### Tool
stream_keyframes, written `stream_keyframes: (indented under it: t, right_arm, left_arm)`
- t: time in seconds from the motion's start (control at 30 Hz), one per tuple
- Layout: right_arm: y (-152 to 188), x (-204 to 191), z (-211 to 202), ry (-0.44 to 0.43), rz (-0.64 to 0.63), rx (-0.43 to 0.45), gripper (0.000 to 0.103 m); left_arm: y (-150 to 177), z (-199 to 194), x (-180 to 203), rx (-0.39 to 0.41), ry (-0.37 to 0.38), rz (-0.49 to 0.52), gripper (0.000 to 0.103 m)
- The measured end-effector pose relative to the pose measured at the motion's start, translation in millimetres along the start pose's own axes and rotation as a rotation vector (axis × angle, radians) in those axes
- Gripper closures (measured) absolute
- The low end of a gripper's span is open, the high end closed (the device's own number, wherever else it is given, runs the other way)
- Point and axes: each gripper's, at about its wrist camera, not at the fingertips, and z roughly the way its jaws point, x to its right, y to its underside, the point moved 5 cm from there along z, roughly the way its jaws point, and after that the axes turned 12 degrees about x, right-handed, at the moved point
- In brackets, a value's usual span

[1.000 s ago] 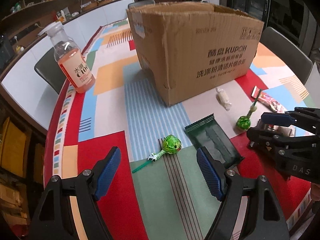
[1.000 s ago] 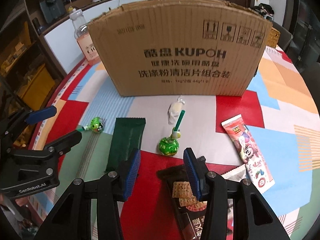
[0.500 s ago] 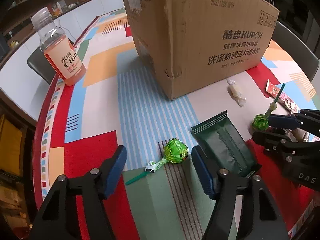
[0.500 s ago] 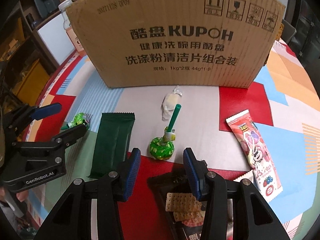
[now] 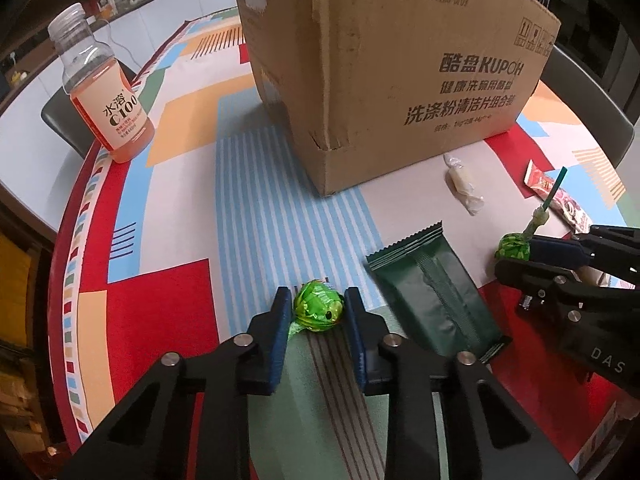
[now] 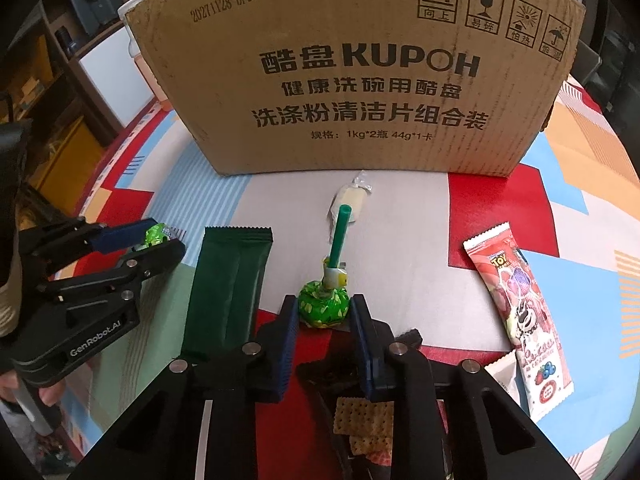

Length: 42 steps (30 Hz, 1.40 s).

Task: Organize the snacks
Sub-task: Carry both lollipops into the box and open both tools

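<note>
Two green-wrapped lollipops lie on the patterned tablecloth in front of a tall cardboard box (image 5: 400,80). My left gripper (image 5: 316,300) is closing, and its blue pads touch both sides of the left lollipop's head (image 5: 319,312), whose stick runs back under the fingers. My right gripper (image 6: 324,304) is shut on the other lollipop's head (image 6: 323,308), its green stick (image 6: 339,236) pointing towards the box. Both lollipops rest on the table. Each gripper also shows at the edge of the other's view.
A dark green bar wrapper (image 6: 228,288) lies between the grippers. A white wrapped candy (image 6: 348,200) sits near the box and a red snack packet (image 6: 520,312) to the right. A cracker packet (image 6: 360,420) lies under the right gripper. A drink bottle (image 5: 106,96) stands far left by the table edge.
Both grippers came down and forward onto their lollipops. The left jaws narrowed from wide open to the lollipop's head; the right jaws closed onto theirs.
</note>
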Motion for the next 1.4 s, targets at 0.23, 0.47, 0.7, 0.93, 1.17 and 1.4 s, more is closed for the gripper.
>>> stream_keyframes:
  t: [0.23, 0.47, 0.7, 0.93, 1.17, 1.4]
  right_arm:
    - [-2.3, 0.5, -13.8, -0.006, -0.007, 0.028, 0.076]
    - [-8.5, -0.1, -34.8, -0.024, -0.011, 0.072, 0.076]
    - [-21.0, 2.5, -63.3, -0.036, -0.01, 0.135, 0.076]
    - [-42.7, 3.6, -94.8, -0.039, -0.02, 0.228, 0.076]
    - [-73.1, 7.3, -121.3, -0.031, -0.028, 0.329, 0.076]
    - [-103.3, 15.8, -145.5, -0.02, -0.028, 0.414, 0.076]
  left_arm:
    - [0.2, -19.8, 2.0, 0.031, 0.007, -0.032, 0.077]
    - [-6.3, -45.2, 2.6, 0.084, 0.011, -0.057, 0.077]
    - [-21.1, -73.5, 5.5, 0.164, 0.013, -0.067, 0.077]
    - [-45.5, -101.6, 10.7, 0.259, 0.022, -0.086, 0.077]
    - [-75.0, -125.0, 17.4, 0.346, 0.031, -0.093, 0.077]
    - [-103.9, -143.3, 24.4, 0.423, 0.04, -0.085, 0.077]
